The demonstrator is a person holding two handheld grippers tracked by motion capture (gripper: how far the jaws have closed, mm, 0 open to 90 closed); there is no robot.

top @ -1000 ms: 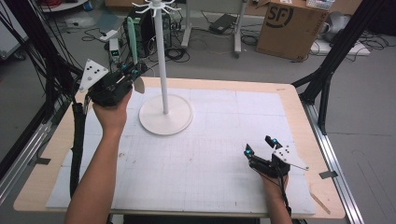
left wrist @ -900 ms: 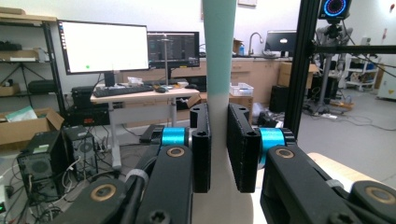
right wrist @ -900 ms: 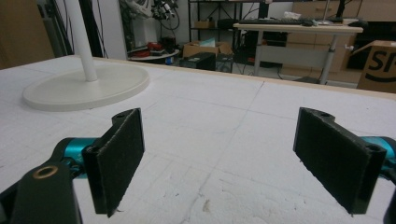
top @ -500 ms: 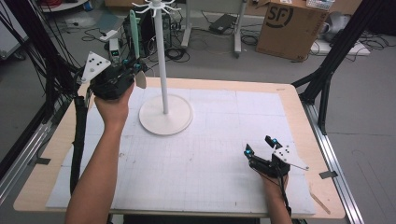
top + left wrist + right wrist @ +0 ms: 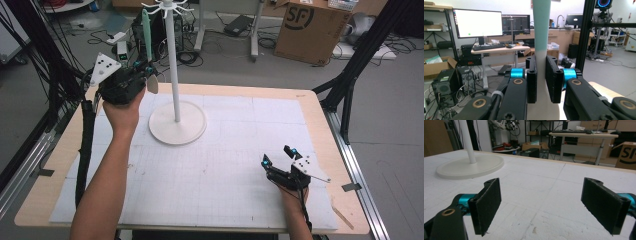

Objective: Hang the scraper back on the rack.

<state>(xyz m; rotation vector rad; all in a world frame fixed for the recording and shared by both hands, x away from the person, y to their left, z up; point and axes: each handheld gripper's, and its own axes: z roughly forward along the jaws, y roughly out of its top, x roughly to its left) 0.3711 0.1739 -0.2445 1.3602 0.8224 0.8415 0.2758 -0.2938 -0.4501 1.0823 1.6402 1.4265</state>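
Nearest, the right gripper [image 5: 280, 158] is rested on the white mat [image 5: 240, 165], well to the right of and nearer than the white stand [image 5: 177, 120]; its jaws are spread wide, with nothing between them. Farther off, just left of the stand's pole, the left gripper [image 5: 145, 70] is raised above the table, its jaws clamped on a mint-and-cream spatula [image 5: 541, 32] that is held upright.
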